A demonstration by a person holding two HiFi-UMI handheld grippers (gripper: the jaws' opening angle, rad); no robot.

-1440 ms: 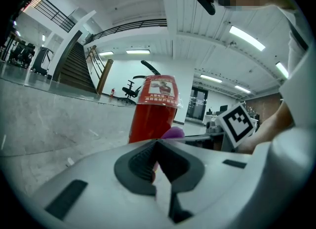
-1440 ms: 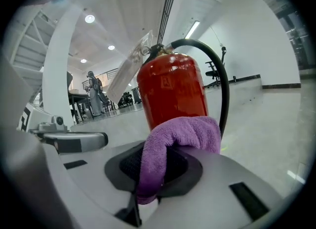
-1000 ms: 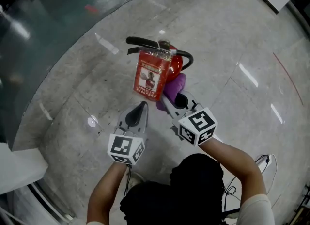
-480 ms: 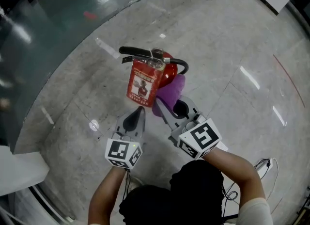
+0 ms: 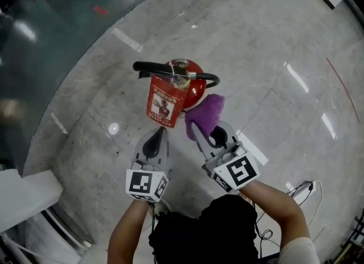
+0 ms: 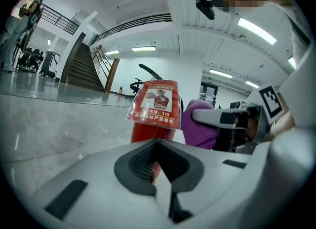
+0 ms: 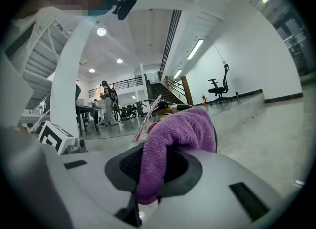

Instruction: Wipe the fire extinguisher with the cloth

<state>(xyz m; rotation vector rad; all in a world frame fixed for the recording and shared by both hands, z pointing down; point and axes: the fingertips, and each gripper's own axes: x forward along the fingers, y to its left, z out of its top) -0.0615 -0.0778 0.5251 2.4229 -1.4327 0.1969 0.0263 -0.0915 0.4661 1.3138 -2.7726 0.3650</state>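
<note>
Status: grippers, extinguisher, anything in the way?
Left gripper shut, empty. Right gripper shut on purple microfibre cloth. Red fire extinguisher upright on polished grey floor, cloth beside it; contact unclear. Nothing blocking.

I am pinching a purple terry cloth (image 5: 206,114) in my right gripper (image 5: 194,129), just beside a red metal fire extinguisher (image 5: 194,89).
The extinguisher is standing upright, with its black lever handle (image 5: 152,67) lying across the top and a red plastic-sleeved tag (image 5: 163,102) hanging down its near side. The cloth is bunching up from between my jaws toward the cylinder's right flank; I cannot tell whether they touch.
</note>
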